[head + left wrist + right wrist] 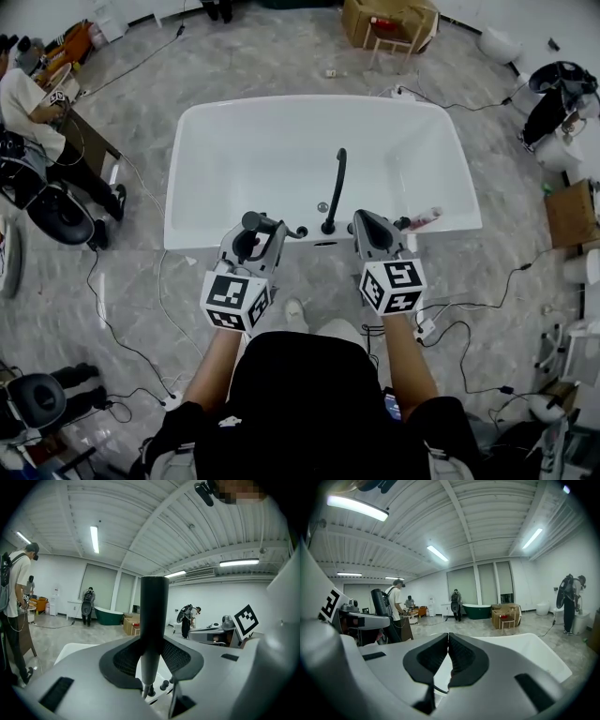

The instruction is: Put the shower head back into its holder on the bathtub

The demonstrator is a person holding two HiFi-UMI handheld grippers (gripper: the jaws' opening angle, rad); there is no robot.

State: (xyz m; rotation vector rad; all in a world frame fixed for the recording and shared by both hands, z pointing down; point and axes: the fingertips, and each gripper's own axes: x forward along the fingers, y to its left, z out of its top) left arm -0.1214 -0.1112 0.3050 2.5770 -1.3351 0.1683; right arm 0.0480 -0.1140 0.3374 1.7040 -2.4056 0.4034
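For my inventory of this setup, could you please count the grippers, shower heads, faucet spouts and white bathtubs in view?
Grippers: 2, the left gripper and the right gripper
Shower head: 1
Faucet spout: 1
White bathtub: 1
Total: 5

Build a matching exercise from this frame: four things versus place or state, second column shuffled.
Things
1. left gripper
2. right gripper
3. black faucet
4. cardboard box

Place or state
A. on the floor beyond the far side of the bathtub
B. jaws together, nothing between them
C. stands on the bathtub's near rim, spout arching over the basin
D. closed on the shower head

Pairs: 1-D, 2-B, 3-C, 4-A
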